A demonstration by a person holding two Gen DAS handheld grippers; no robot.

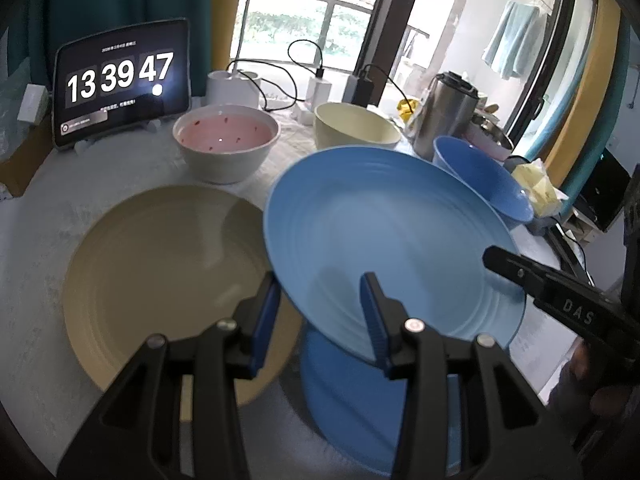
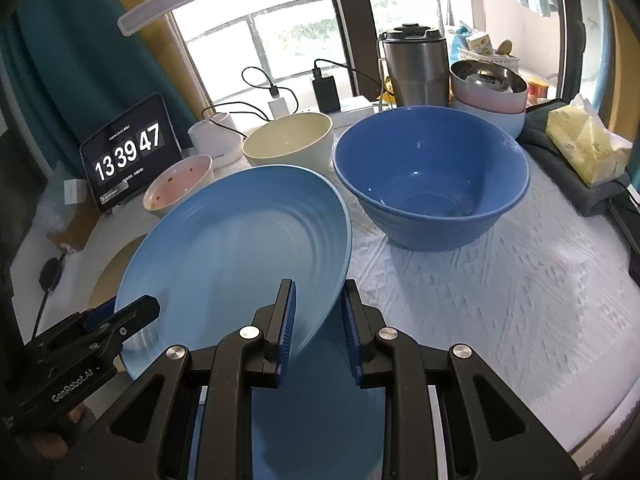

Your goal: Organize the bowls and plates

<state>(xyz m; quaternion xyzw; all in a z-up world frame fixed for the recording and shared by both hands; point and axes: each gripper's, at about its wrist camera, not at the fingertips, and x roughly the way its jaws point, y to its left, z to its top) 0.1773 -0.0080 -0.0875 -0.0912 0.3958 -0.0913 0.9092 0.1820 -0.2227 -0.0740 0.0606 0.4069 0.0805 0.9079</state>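
Observation:
A light blue plate (image 1: 384, 240) is held tilted above the table; it also shows in the right wrist view (image 2: 240, 248). My left gripper (image 1: 320, 312) straddles its near rim, jaws apart. My right gripper (image 2: 316, 320) straddles the opposite rim, jaws a little apart; it shows in the left wrist view (image 1: 516, 270). A darker blue plate (image 1: 344, 412) lies under it on the table. A beige plate (image 1: 160, 272) lies to the left. A pink-lined bowl (image 1: 226, 142), a cream bowl (image 1: 354, 126) and a big blue bowl (image 2: 430, 184) stand behind.
A tablet clock (image 1: 120, 88) stands at the back left. Chargers and cables (image 1: 316, 84), a steel tumbler (image 2: 416, 68), stacked bowls (image 2: 488, 88) and a tissue pack (image 2: 584, 148) line the back and right. The table's right side (image 2: 520, 300) has a patterned cloth.

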